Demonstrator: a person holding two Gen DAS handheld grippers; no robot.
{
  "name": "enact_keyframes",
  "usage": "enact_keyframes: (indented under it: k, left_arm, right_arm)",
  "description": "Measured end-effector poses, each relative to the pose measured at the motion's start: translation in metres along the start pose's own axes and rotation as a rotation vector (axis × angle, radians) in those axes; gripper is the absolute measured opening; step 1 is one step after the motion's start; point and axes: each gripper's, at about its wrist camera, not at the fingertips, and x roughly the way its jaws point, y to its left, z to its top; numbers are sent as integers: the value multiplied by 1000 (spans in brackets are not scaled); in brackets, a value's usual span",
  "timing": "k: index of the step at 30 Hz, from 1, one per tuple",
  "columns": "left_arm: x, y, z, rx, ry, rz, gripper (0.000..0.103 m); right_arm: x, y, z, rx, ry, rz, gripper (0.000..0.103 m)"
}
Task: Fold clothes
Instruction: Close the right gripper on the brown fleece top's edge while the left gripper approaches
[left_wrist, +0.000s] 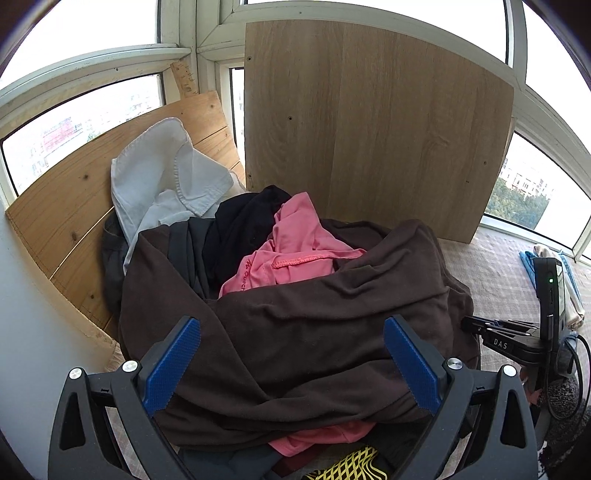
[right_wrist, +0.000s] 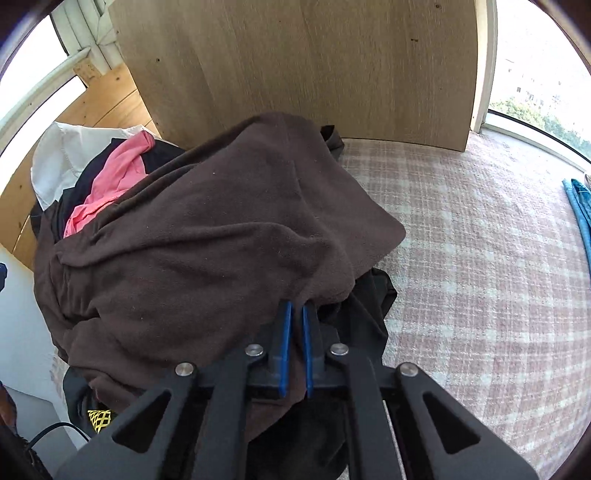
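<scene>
A heap of clothes lies on the checked cloth. A dark brown garment (left_wrist: 303, 332) drapes over the top and front of it, seen too in the right wrist view (right_wrist: 207, 236). A pink garment (left_wrist: 291, 251), a black one (left_wrist: 240, 229) and a white shirt (left_wrist: 166, 173) lie behind. My left gripper (left_wrist: 291, 365) is open, its blue pads on either side of the brown garment's front. My right gripper (right_wrist: 297, 308) is shut on the brown garment's lower edge. In the left wrist view the right gripper (left_wrist: 480, 328) shows at the heap's right side.
A tall wooden panel (left_wrist: 376, 122) stands behind the heap, with a plank board (left_wrist: 74, 206) leaning at the left and windows around. The checked table cloth (right_wrist: 480, 258) stretches to the right. Blue fabric (right_wrist: 580, 210) lies at the far right. A yellow net item (left_wrist: 351, 465) lies under the heap's front.
</scene>
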Motion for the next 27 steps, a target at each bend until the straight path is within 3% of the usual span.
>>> enact_keyframes:
  k: [3, 10, 13, 16, 18, 21, 24, 25, 27]
  left_arm:
    - [-1, 0, -2, 6, 1, 2, 100]
    - [-19, 6, -4, 5, -29, 24, 100]
    - [-29, 10, -5, 10, -41, 31, 100]
    - [-32, 11, -5, 27, -40, 37, 100]
    - [-27, 6, -3, 52, -28, 38, 100]
    - [-21, -6, 2, 106, -15, 39, 100]
    - [-21, -22, 7, 168, -32, 45, 100]
    - [-21, -27, 9, 184, -36, 42, 100]
    - [-20, -37, 13, 216, -41, 36, 100]
  right_arm:
    - [-26, 5, 2, -19, -74, 10, 5]
    - [-87, 26, -1, -103, -155, 29, 4]
    - [-115, 11, -28, -99, -124, 38, 4]
    - [-99, -15, -69, -71, 14, -33, 3]
    - [-78, -31, -92, -11, 95, -23, 3]
    - [-71, -50, -105, 123, 98, -65, 5]
    - [-72, -65, -106, 225, 89, -66, 25]
    - [-70, -69, -106, 261, 91, -53, 40]
    - [-66, -78, -107, 329, 96, -25, 42]
